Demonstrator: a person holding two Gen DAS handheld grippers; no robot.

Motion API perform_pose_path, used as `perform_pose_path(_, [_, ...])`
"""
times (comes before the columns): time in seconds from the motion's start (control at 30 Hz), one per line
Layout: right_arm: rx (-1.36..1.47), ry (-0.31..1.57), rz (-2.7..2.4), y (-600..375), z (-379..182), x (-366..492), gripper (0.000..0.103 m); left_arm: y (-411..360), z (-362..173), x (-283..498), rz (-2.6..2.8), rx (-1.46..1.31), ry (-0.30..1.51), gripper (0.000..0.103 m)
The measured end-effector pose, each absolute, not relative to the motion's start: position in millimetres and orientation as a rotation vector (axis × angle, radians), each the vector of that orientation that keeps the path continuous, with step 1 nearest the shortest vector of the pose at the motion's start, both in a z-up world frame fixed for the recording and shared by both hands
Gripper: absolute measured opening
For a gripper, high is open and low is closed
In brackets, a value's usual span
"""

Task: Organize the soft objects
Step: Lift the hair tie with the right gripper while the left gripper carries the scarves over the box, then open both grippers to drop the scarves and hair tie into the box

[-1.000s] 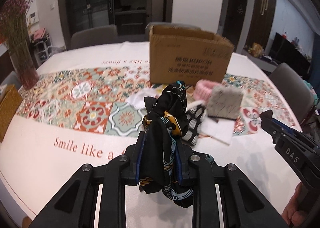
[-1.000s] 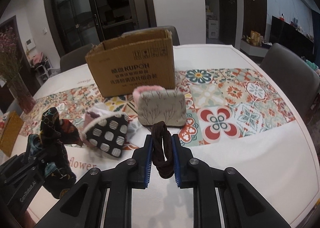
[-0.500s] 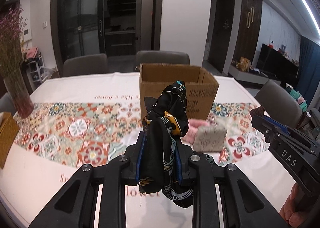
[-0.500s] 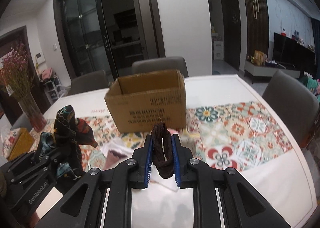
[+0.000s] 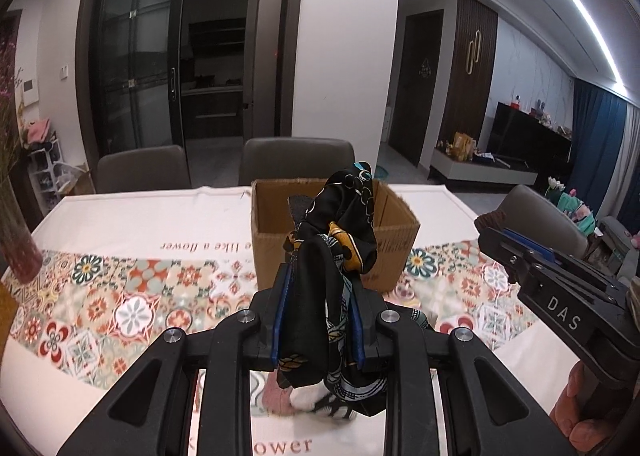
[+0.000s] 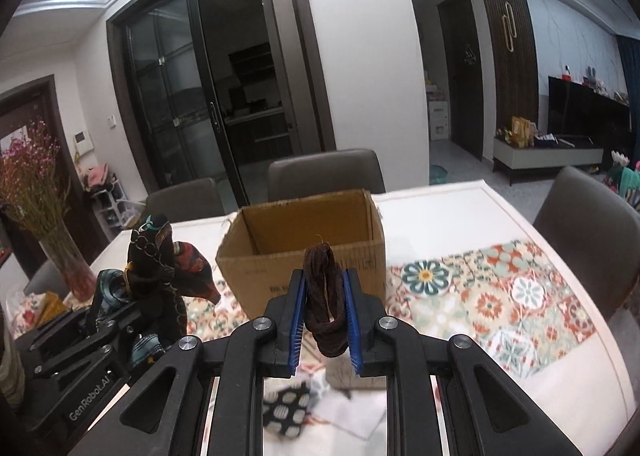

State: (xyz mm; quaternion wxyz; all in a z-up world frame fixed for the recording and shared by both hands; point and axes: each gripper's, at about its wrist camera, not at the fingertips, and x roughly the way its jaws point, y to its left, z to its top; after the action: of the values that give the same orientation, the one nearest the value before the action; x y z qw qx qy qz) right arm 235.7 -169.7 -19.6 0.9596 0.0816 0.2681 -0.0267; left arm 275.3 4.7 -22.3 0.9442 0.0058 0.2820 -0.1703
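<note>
**Both grippers loaded, raised toward box**

Left gripper (image 5: pixel 318 312): jaws nearly closed, clamped on black silk scarf (image 5: pixel 340 240) with gold chain print, bunched and draping below the pads. Right gripper (image 6: pixel 325 312): jaws narrow, pinching a dark brown braided hair tie (image 6: pixel 324 296), looped upright. Open cardboard box (image 6: pixel 304 252) sits on the counter (image 6: pixel 460 223) just beyond both items. Versus 1 second ago: both grippers are higher, box interior now visible, loose items on the patterned runner (image 6: pixel 500 300) dropped to the bottom of both views. Grips unchanged.
</note>
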Motion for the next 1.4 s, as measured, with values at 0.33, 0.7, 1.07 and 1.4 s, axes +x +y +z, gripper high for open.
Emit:
perform_pose_path(0.33, [0.14, 0.504, 0.032, -185.8, -2.2, 281.2, 0.019, -14.5, -1.8, 309.8, -0.306, 0.035, 0.498, 0.026])
perform_pose_path(0.7, [0.132, 0.487, 0.084, -196.9, 6.1, 330.9, 0.019, -38.6, 15.6, 360.9, -0.295, 0.078, 0.445, 0.026])
perform_pose_path(1.07, [0.113, 0.516, 0.104, -208.5, 7.9, 387.6, 0.02, -50.6, 9.7, 419.2, -0.334, 0.099, 0.462, 0.026])
perform_pose_path(1.4, [0.109, 0.59, 0.119, -211.9, -7.3, 430.7, 0.02, -54.9, -9.1, 473.4, -0.373, 0.111, 0.531, 0.026])
